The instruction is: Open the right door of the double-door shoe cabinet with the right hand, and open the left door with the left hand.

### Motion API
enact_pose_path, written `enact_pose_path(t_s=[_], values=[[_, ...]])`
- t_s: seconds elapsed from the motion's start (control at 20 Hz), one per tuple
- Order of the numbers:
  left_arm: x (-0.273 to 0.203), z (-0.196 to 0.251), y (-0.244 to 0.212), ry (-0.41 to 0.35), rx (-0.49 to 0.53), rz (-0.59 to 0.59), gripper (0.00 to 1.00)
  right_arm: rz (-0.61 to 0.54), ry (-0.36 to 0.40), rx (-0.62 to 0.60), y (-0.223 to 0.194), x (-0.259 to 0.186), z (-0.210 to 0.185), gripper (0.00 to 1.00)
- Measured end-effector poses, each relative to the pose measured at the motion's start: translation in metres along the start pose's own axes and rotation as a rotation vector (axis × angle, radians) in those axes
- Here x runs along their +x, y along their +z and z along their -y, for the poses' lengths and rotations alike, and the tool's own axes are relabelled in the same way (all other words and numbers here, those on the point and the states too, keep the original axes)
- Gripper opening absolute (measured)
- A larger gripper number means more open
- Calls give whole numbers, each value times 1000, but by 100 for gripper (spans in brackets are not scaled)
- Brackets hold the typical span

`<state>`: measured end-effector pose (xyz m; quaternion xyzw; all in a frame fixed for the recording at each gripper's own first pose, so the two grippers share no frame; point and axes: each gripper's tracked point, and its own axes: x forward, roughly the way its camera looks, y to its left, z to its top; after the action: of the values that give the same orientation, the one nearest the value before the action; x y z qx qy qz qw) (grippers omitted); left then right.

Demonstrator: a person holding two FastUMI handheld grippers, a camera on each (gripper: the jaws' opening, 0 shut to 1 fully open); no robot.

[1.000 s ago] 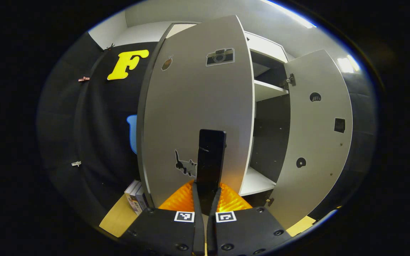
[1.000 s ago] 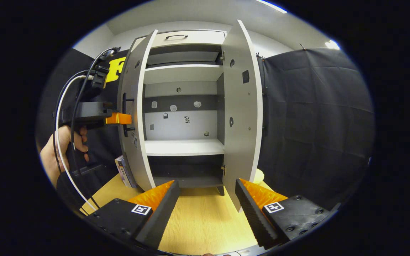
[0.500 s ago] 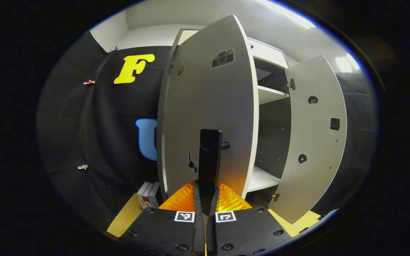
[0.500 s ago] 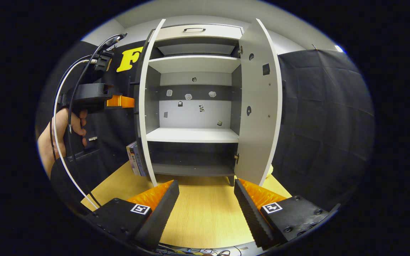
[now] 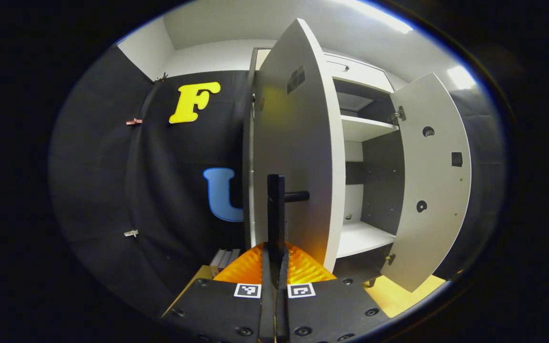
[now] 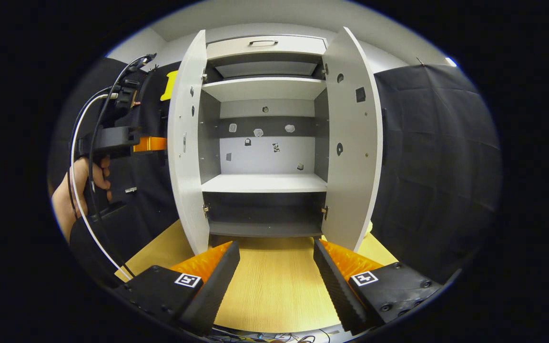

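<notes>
Left gripper point(image 5: 274, 259): clamped on handle point(image 5: 277, 209), upright bar dead ahead.
Left door point(image 5: 298, 157): edge-on, swung wide.
Right gripper point(image 6: 274, 271): agape, clear of right door point(image 6: 353, 143).

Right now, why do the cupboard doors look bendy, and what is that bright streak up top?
Left gripper view: the fisheye lens bows the left door; the streak is glare from a ceiling light. Right gripper view: both doors curve outward, the right door too, yet everything looks sharp.

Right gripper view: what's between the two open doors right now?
Between the left door and right door, the right gripper view shows the open cabinet interior: white shelves, no shoes.
</notes>
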<state>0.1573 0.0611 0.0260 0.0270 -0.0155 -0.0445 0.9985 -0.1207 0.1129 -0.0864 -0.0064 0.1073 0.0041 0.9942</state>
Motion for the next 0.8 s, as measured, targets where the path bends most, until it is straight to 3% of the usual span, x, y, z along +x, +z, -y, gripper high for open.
enact_pose_path(t_s=[0.15,0.25,0.45,0.8], values=[[1,-27,0,32,-5,6,5,-9,20,-14,-4,-2,-7,98],[-1,-57,-3,94,-9,1,5,6,13,-49,2,-2,-4,98],[-12,-55,4,7,-168,11,5,32,3,-32,12,-2,2,98],[-57,-61,12,35,-136,-2,5,35,0,-38,22,-2,16,98]])
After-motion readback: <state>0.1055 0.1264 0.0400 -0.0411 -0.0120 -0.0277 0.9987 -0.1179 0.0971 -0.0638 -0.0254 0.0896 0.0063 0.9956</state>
